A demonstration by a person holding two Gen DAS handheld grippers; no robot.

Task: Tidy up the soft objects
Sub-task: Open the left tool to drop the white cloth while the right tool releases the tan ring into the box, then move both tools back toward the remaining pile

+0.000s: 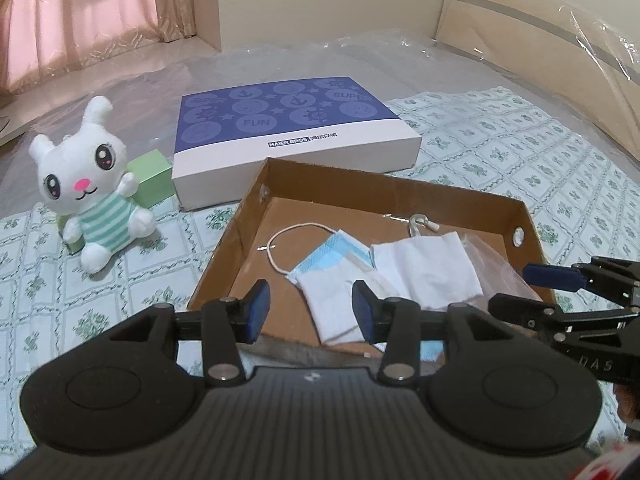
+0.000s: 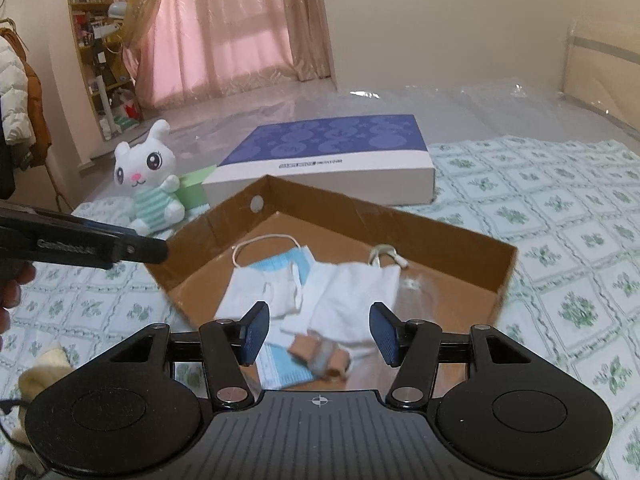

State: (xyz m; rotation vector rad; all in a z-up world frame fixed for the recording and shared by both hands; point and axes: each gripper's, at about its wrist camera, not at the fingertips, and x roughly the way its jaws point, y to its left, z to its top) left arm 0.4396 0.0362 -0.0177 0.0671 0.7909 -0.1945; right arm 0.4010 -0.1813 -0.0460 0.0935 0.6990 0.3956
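A brown cardboard tray (image 1: 400,190) lies on the bed and holds a blue face mask (image 1: 320,256), two folded white cloths (image 1: 428,268) and a clear plastic bag (image 1: 496,264). My left gripper (image 1: 310,312) stands open over the tray's near edge, with nothing pinched and one white cloth (image 1: 332,300) lying below its pads. My right gripper (image 2: 320,332) is open too. A blurred beige and grey soft piece (image 2: 320,356) sits just under its jaws, over a blue mask (image 2: 284,372). A white plush rabbit (image 1: 92,196) in a striped shirt sits left of the tray.
A blue and white flat box (image 1: 296,140) lies behind the tray, with a green box (image 1: 152,178) beside the rabbit. A cream soft thing (image 2: 44,364) lies at the lower left. The patterned bed cover (image 2: 560,240) spreads to the right; a plastic-wrapped headboard (image 1: 540,40) stands beyond.
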